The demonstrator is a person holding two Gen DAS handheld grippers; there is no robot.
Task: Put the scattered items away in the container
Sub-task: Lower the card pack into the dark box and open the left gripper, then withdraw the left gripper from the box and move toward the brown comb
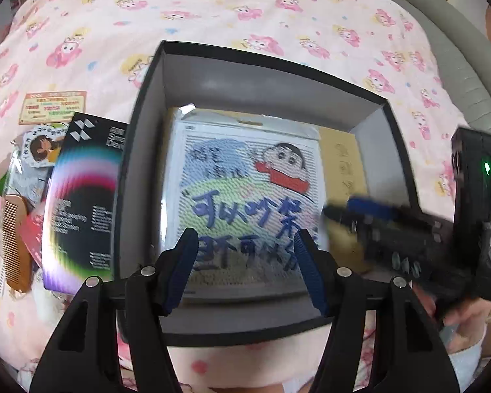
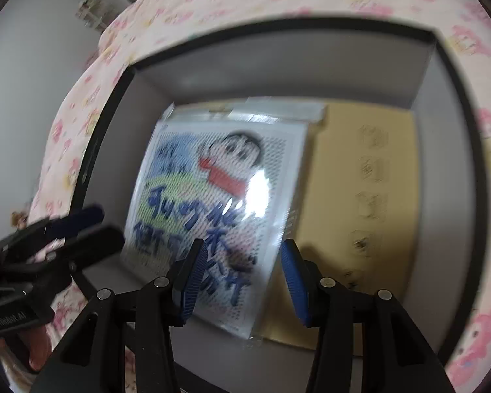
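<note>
A black open box with grey inner walls (image 1: 167, 95) (image 2: 278, 62) lies on the bed. Inside it lies a plastic-wrapped cartoon cross-stitch kit (image 1: 245, 190) (image 2: 219, 196) on a yellow envelope (image 1: 340, 154) (image 2: 360, 180). My left gripper (image 1: 245, 245) is open and empty over the box's near edge. My right gripper (image 2: 242, 262) is open and empty above the kit; it also shows blurred in the left wrist view (image 1: 360, 209). Left of the box lie a black rainbow-print package (image 1: 85, 203), a wooden comb (image 1: 14, 242), a red item (image 1: 32, 235) and a character card packet (image 1: 39, 154).
A pink cartoon-print bedsheet (image 1: 245, 9) covers the bed. An orange-edged label card (image 1: 52, 106) lies at the far left. A grey padded bed edge (image 1: 458, 75) runs along the right. A white wall with a small shelf (image 2: 88, 6) stands beyond the bed.
</note>
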